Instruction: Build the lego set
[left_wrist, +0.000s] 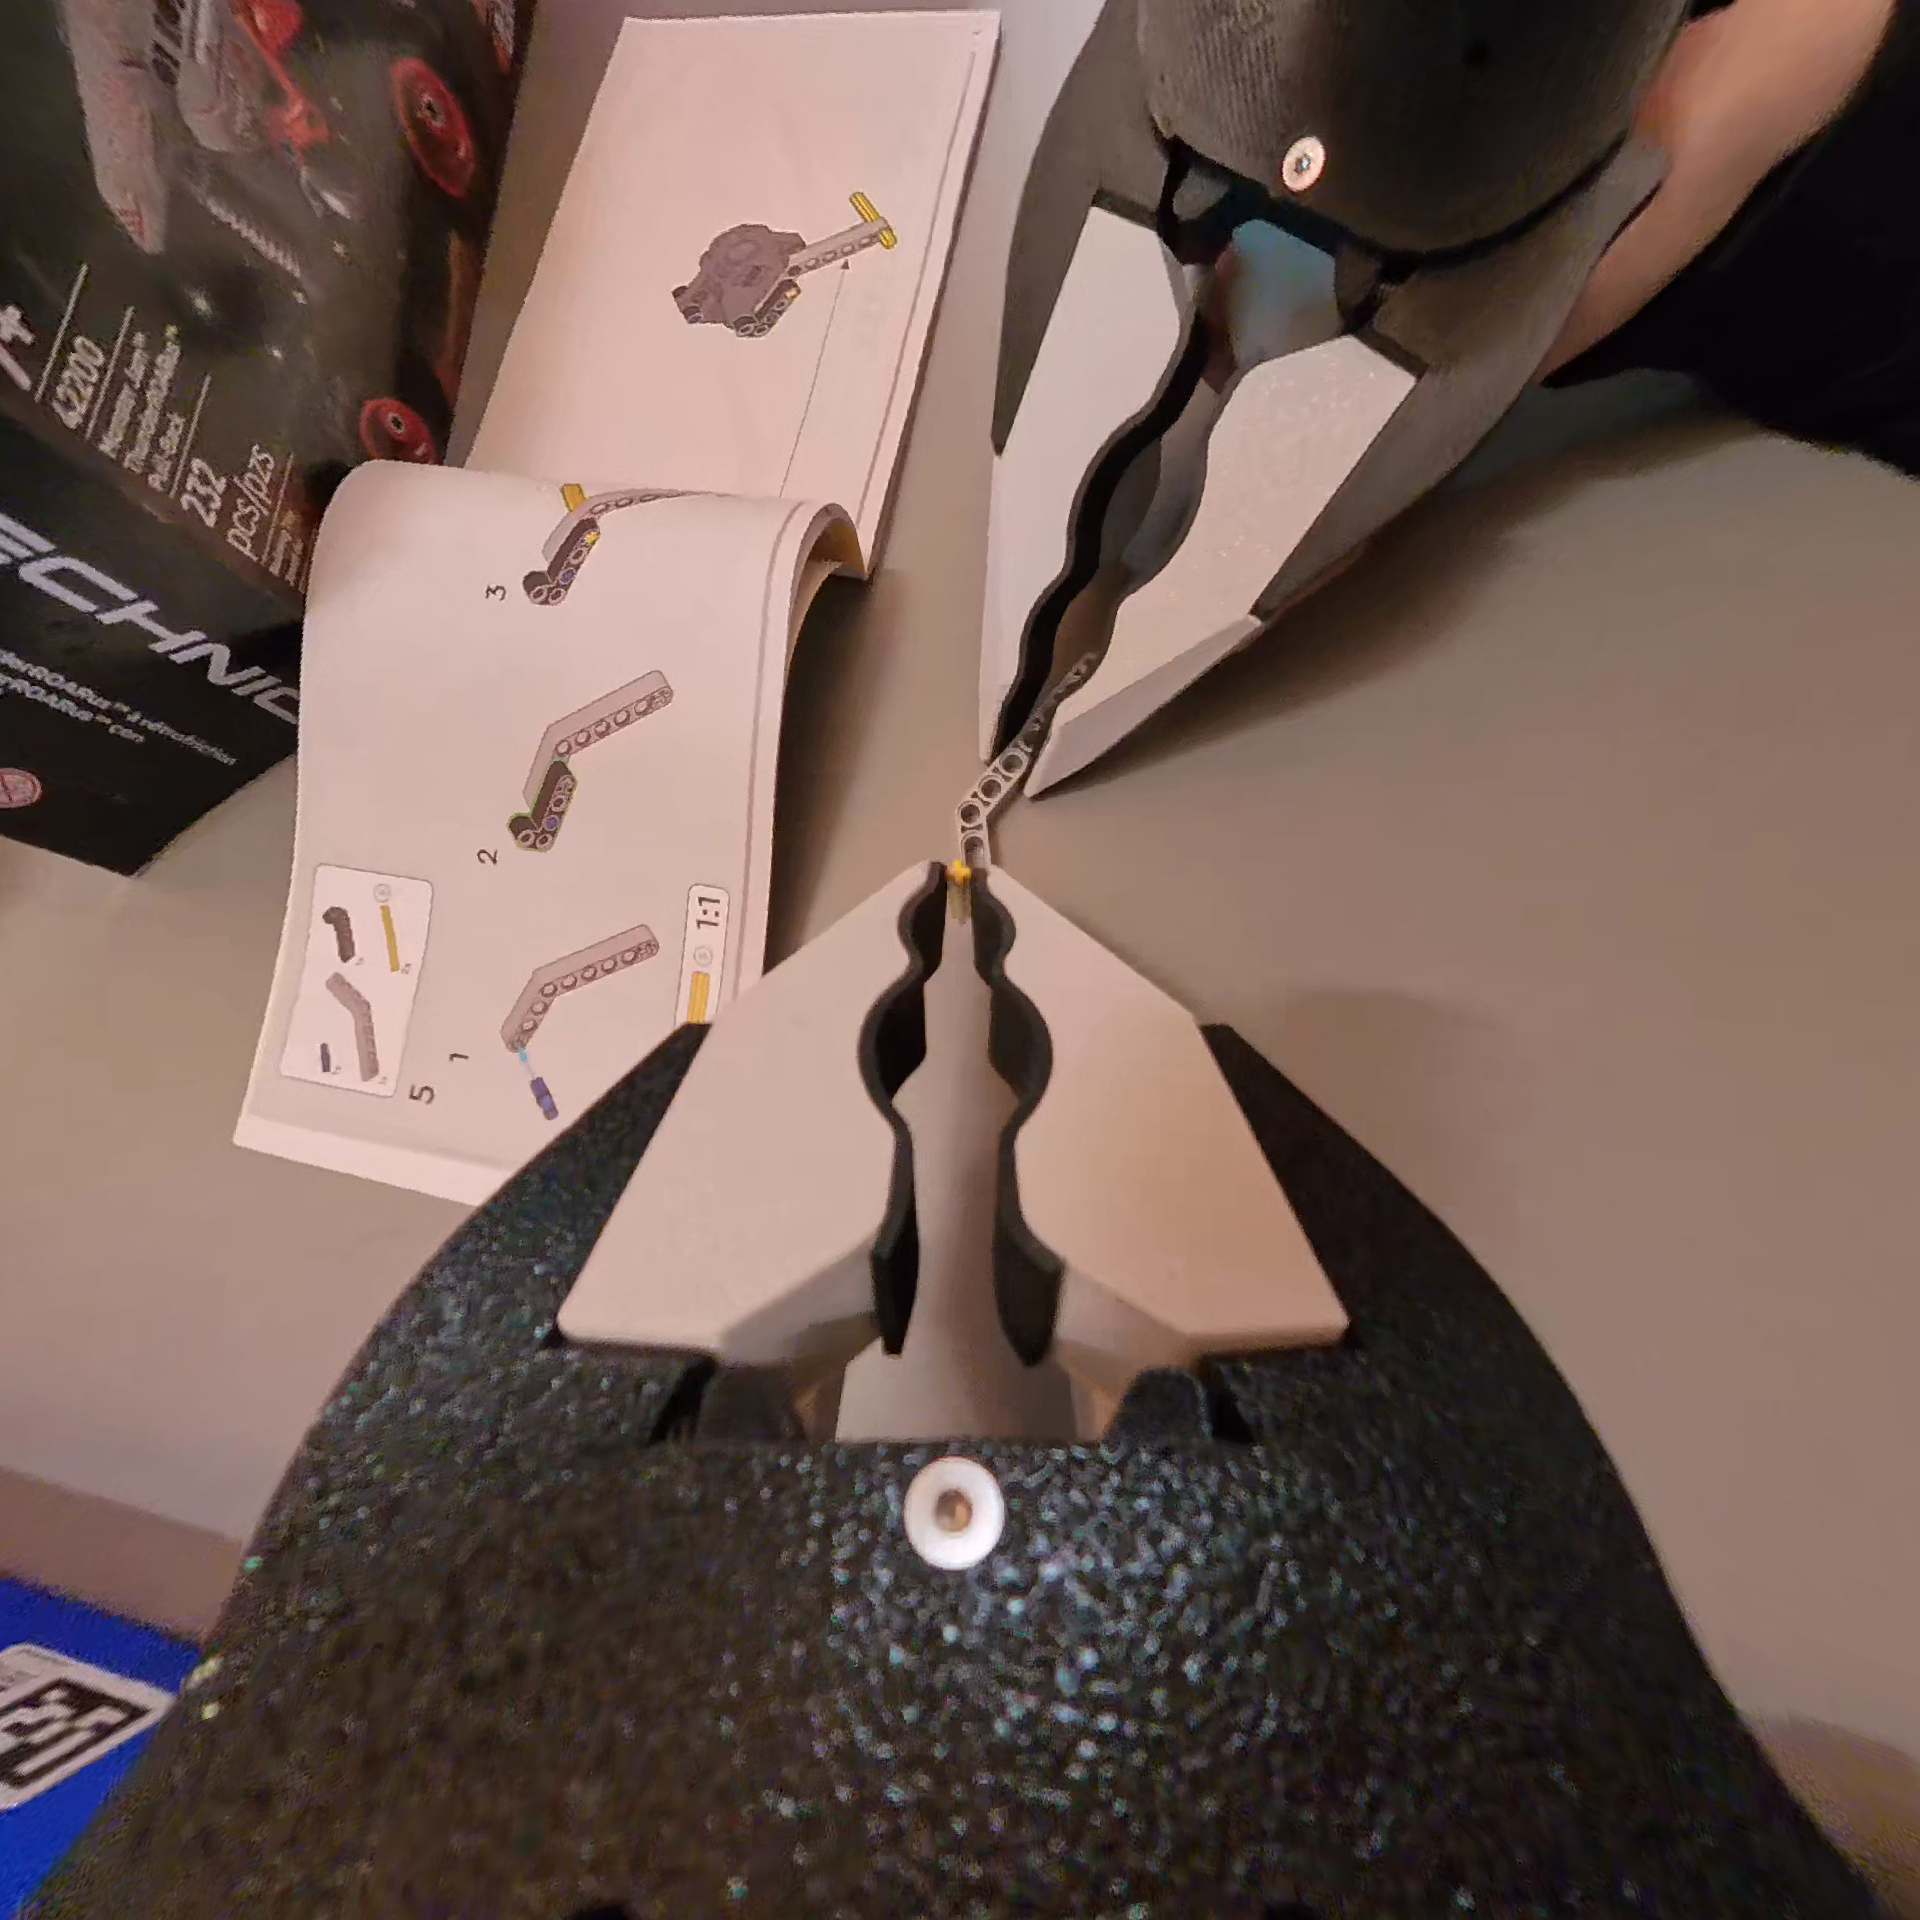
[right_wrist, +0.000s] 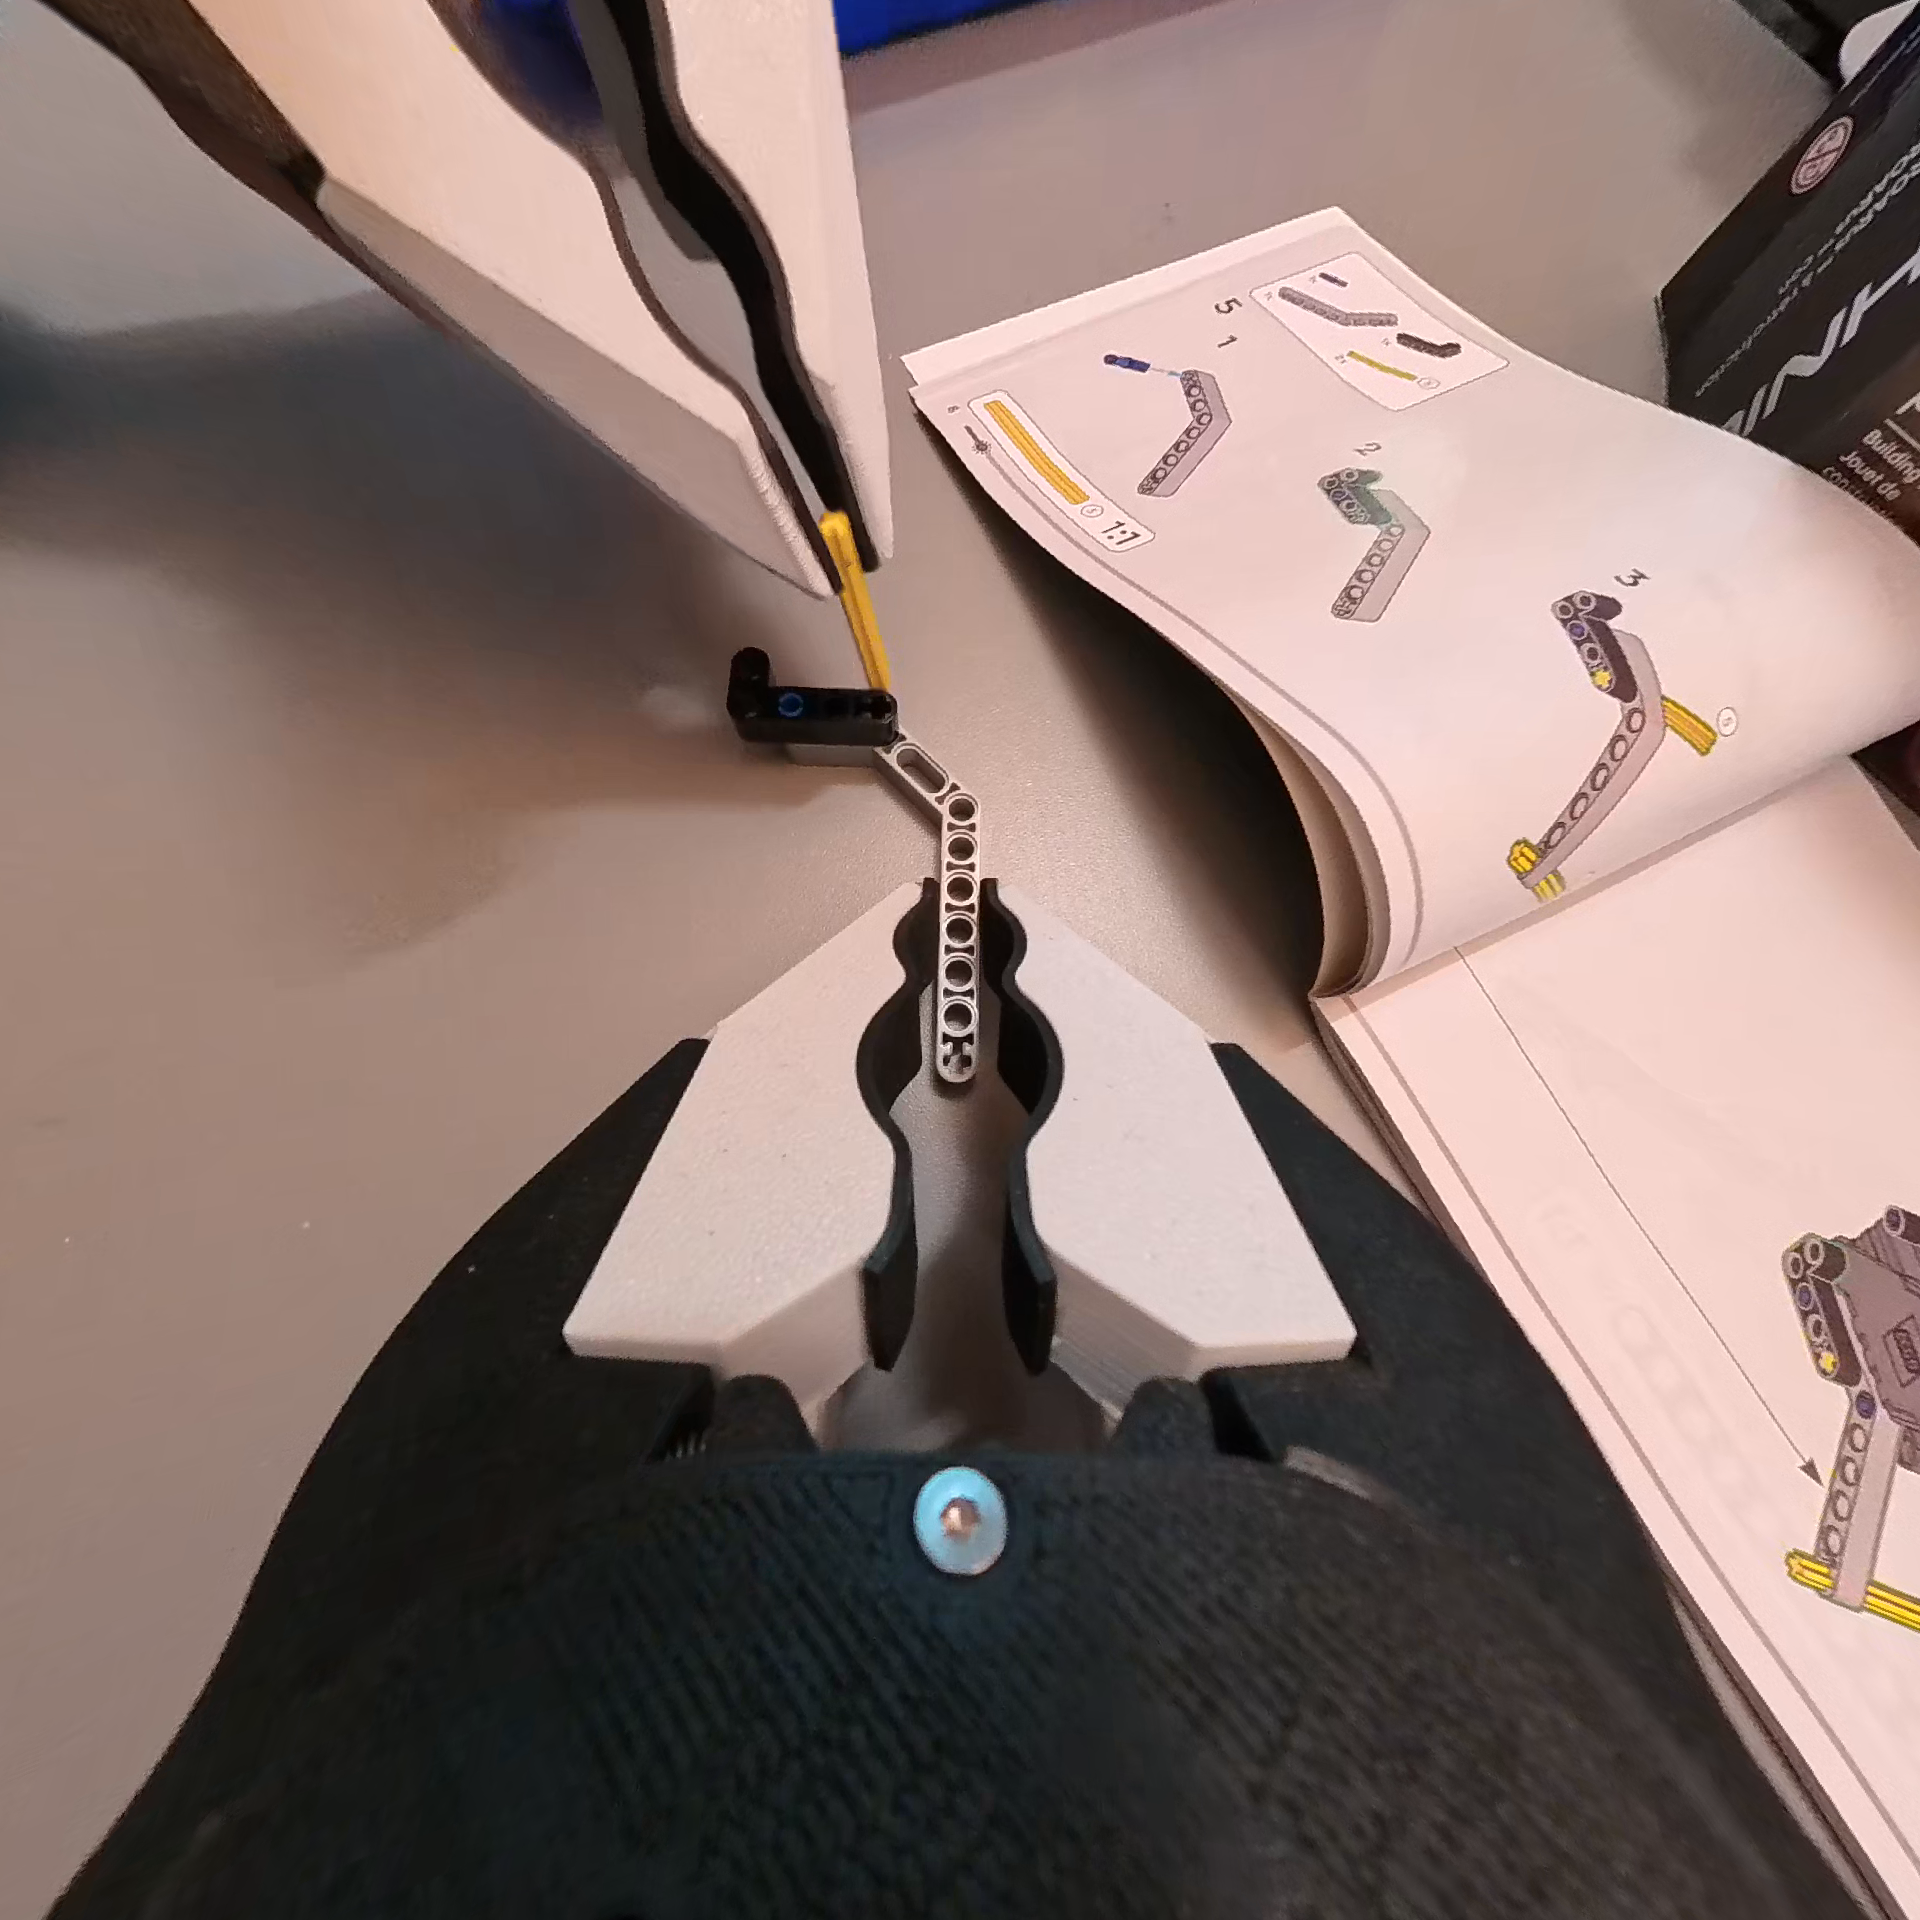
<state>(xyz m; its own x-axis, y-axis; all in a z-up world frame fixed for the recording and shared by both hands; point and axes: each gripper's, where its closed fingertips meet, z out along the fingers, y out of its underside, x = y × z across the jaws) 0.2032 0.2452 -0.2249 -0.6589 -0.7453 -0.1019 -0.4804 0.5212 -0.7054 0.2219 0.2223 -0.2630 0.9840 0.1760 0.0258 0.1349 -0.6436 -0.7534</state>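
My right gripper (right_wrist: 958, 894) is shut on a grey angled beam (right_wrist: 958, 935), holding it just above the table; the beam also shows in the left wrist view (left_wrist: 987, 795). A black L-shaped piece (right_wrist: 805, 709) with a blue pin sits on the beam's far end. My left gripper (left_wrist: 961, 871) is shut on a thin yellow axle (left_wrist: 960, 878). In the right wrist view the left gripper (right_wrist: 852, 556) comes from the upper left, and the yellow axle (right_wrist: 862, 623) points down with its tip at the black piece. The right gripper (left_wrist: 1023, 758) shows at the upper right of the left wrist view.
An open instruction booklet (left_wrist: 623, 727) lies on the grey table (left_wrist: 1455, 1039); it also shows in the right wrist view (right_wrist: 1507, 644). The black set box (left_wrist: 156, 416) stands behind the booklet. A blue object with a printed tag (left_wrist: 62, 1704) sits at the lower left. The left gripper's tips are roughly 6 cm from the right gripper's.
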